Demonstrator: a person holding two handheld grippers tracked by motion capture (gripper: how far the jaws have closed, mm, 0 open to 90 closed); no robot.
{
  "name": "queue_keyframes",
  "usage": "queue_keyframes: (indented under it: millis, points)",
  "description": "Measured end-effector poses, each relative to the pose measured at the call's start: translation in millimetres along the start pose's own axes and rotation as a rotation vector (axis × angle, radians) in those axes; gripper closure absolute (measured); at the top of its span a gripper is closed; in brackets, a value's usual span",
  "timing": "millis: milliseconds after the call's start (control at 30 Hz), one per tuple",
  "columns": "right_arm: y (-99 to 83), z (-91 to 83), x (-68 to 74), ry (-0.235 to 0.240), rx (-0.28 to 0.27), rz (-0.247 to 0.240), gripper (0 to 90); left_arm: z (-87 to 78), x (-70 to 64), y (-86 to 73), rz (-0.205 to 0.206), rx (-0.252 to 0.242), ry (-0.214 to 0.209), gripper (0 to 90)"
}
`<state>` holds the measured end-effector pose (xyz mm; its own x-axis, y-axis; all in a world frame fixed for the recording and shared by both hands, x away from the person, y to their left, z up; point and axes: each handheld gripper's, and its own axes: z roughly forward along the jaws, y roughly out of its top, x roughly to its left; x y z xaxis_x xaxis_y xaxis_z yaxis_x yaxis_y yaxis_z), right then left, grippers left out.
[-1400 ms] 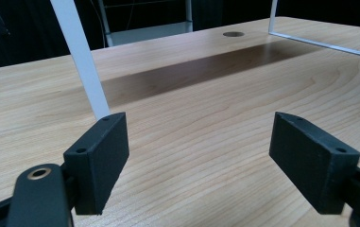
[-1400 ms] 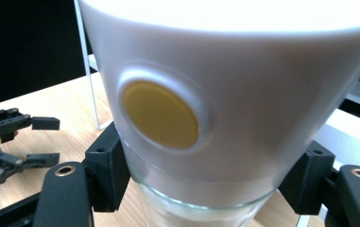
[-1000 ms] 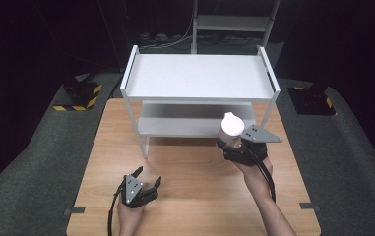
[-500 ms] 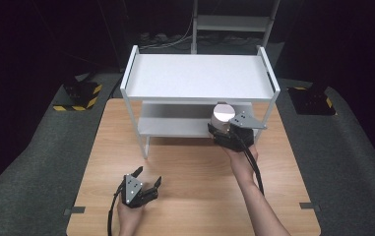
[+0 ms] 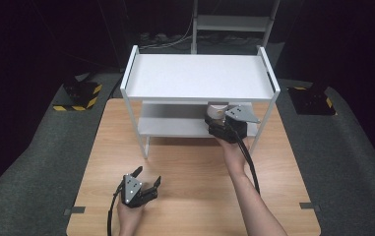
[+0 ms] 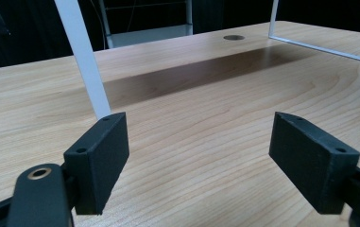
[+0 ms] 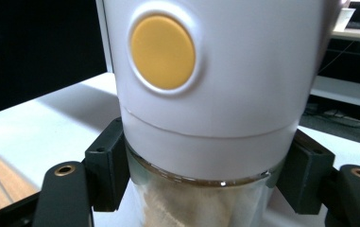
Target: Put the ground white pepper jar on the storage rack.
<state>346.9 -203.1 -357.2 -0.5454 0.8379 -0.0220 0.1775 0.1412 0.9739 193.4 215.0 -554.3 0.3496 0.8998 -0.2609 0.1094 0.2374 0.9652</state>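
R gripper (image 5: 220,117) clamps a jar (image 7: 206,118) w/ white lid, held at the shelf's (image 5: 200,78) lower tier, under its top. L gripper (image 5: 145,179) sits wide open, empty, low over the table (image 5: 195,196).

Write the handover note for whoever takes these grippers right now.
Right gripper: shut on the white-lidded jar, fingers clamped just below the lid, held at the front of the white rack, level with its lower shelf.
Left gripper: open, holding nothing, low over the wooden table.
Done: jar grasped and carried to the rack.
Left, likely: set the jar on the lower shelf, release, withdraw.
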Motion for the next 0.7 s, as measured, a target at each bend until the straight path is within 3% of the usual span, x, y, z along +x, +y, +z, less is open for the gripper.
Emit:
queue_keyframes:
  millis: [400, 500, 600, 700]
  points:
    - [-7.7, 6.7, -2.9, -0.001, -0.033, -0.003, 29.8, -0.4, 0.6, 0.5, -0.001, 0.0, 0.004, 20.7]
    - [-3.4, 3.4, 0.9, -0.027, -0.004, 0.011, 22.0, -0.5, 0.6, 0.6, 0.0, 0.0, 0.005, 20.7]
    - [0.7, 0.1, 0.4, -0.03, 0.023, 0.005, 20.8, -0.6, 0.5, 0.8, 0.001, 0.001, 0.005, 20.7]
    - [9.2, -8.9, 4.9, -0.041, 0.067, -0.048, 20.5, -0.3, 0.2, 0.2, 0.0, -0.001, 0.005, 20.7]
